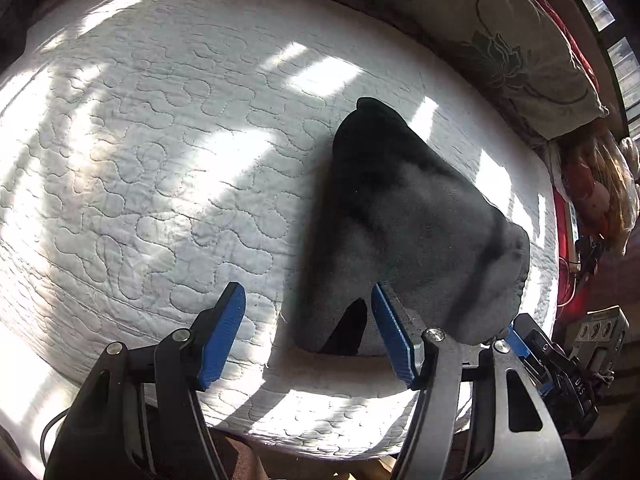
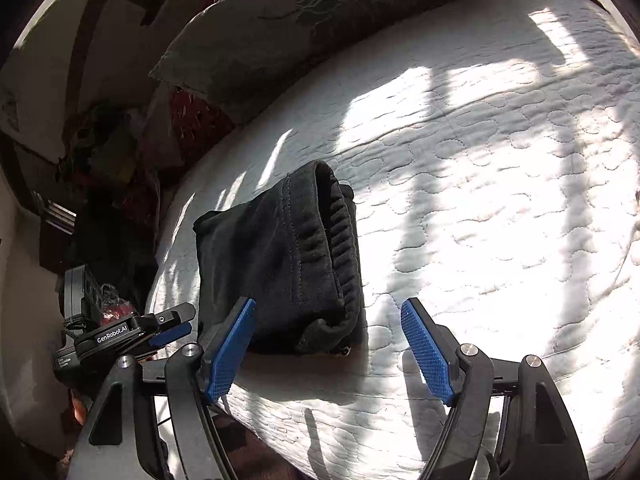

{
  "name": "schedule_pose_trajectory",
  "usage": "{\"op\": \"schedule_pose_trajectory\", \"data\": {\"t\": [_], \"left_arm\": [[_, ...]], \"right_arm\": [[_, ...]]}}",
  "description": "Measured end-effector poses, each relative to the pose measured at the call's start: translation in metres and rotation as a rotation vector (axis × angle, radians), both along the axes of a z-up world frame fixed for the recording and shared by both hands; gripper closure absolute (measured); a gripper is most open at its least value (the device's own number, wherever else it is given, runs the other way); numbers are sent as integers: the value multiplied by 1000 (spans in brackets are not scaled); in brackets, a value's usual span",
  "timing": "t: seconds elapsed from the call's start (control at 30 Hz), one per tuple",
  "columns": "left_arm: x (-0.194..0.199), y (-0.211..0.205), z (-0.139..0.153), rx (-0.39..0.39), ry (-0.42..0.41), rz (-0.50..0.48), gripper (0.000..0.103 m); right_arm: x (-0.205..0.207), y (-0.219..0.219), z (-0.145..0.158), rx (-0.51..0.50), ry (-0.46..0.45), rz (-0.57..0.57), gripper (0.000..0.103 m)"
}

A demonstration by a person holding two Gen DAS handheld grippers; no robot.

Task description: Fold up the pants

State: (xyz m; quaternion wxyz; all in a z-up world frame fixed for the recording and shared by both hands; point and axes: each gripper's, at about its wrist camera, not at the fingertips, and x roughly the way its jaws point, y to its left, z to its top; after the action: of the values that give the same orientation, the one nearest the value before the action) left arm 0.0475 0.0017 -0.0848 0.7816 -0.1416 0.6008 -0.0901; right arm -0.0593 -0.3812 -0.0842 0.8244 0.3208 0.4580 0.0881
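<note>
- Left gripper (image 1: 308, 336) hangs over the near edge of the quilted white mattress (image 1: 140, 168), blue jaws spread apart and empty.
- Right gripper (image 2: 328, 346) likewise gapes, nothing between its pads.
- Black pants (image 2: 276, 264), folded into a compact bundle with the elastic waistband showing, lie near that edge, just ahead of both tools.
- Floral pillow (image 2: 256, 32) rests at the far side.

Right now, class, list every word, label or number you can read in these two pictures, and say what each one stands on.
"GenRobot.AI": white letters on the black body of the left claw, seen from the right wrist view.
"DAS": on the black body of the right claw, seen from the left wrist view; any further letters are unreadable.
Small white label below "GenRobot.AI": too small to read.
</note>
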Motion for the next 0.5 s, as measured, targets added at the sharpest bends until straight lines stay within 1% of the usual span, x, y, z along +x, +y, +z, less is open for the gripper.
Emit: {"op": "schedule_pose_trajectory", "data": {"t": [0.33,0.5], "left_arm": [[4,-9,-7,-4,12,-31,38],[11,-14,-8,-4,14,-46,38]], "right_arm": [[17,-2,-21,91,68,-26,26],[29,8,-23,93,67,-16,23]]}}
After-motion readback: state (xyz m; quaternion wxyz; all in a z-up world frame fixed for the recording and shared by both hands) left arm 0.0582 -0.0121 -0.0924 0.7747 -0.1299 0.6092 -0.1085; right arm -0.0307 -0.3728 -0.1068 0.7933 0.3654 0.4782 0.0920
